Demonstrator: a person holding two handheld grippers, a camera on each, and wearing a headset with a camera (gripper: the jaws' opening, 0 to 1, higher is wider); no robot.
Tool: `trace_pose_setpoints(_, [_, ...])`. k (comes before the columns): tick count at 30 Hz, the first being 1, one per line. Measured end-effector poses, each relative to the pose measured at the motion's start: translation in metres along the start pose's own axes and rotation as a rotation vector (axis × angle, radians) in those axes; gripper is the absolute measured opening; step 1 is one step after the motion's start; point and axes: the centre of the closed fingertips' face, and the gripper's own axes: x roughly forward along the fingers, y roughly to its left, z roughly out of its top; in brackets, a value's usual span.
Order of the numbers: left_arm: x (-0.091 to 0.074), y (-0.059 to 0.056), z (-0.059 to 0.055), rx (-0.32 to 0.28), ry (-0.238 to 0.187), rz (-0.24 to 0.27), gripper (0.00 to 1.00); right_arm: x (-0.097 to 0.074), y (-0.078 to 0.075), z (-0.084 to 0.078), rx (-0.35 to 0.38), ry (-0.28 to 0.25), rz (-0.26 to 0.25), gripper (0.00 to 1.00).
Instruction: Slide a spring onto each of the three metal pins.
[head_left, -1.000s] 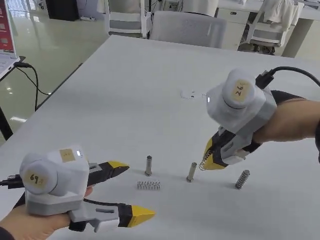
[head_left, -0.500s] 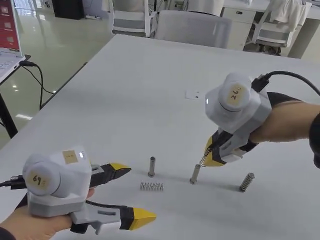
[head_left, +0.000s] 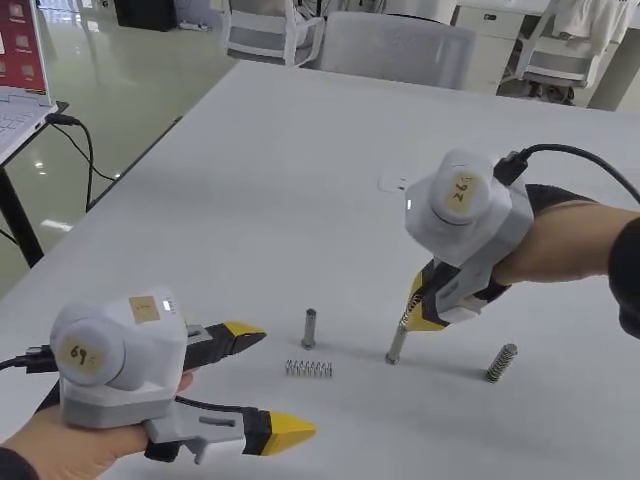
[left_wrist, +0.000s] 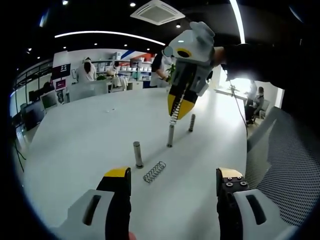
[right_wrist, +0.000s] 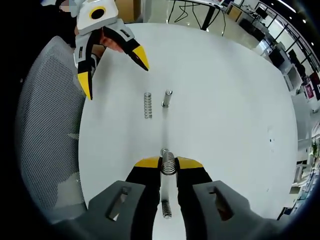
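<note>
White desk under both tools. Nearest, the left gripper hovers, fingers spread. Just beyond, a loose spring lies beside a bare upright pin. Farther right, the right gripper pinches a second spring at the middle pin; whether it is threaded on is unclear. The coils on the rightmost pin hide its shaft.

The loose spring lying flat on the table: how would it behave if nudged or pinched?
The spring lies on its side on the smooth table, so a nudge would probably roll or skid it. Its thin, open coils suggest it is light and would likely squash or flick away under a hard pinch.
</note>
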Motion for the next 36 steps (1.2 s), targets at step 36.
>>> trace_pose_setpoints(36, [-0.001, 0.003, -0.003, -0.009, 0.003, 0.006, 0.66, 0.026, 0.0, -0.008, 0.019, 0.032, 0.029, 0.13])
